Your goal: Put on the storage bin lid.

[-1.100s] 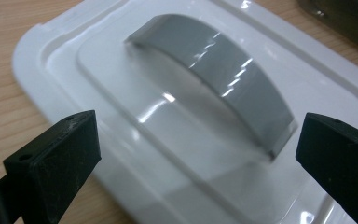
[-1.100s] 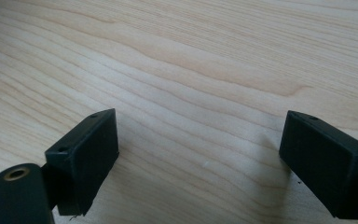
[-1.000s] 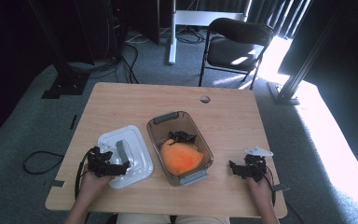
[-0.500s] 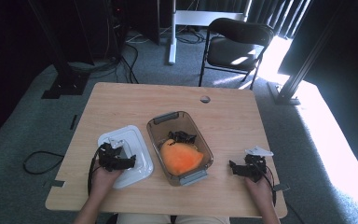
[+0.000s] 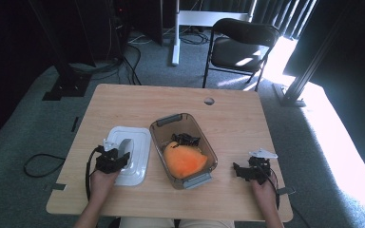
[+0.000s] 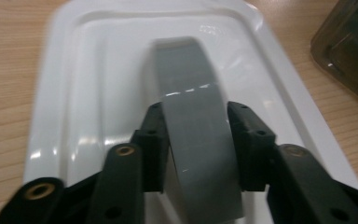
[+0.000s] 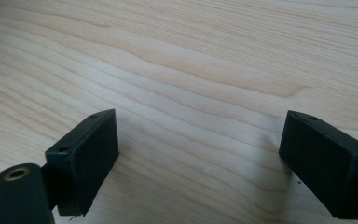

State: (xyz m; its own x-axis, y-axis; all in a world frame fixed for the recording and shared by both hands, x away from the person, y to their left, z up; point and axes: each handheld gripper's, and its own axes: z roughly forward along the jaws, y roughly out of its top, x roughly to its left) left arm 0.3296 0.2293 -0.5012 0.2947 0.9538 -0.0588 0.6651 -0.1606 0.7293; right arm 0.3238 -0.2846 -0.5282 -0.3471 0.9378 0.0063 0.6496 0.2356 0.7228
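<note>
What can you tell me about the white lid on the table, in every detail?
The white lid is a glossy, plastic-looking rounded rectangle with a raised rim and a grey arched handle along its middle. It lies flat on the wooden table, left of the clear container. The left hand-held gripper, whose jaws have just been closing, clamps the handle from both sides.

A light wooden table with a round cable hole near its far edge stands on grey carpet. Beyond the far edge, a black folding chair and a white desk leg. Dark curtains hang behind. Bright sunlight falls across the floor off the table's right edge; cables trail beyond the far left corner.
</note>
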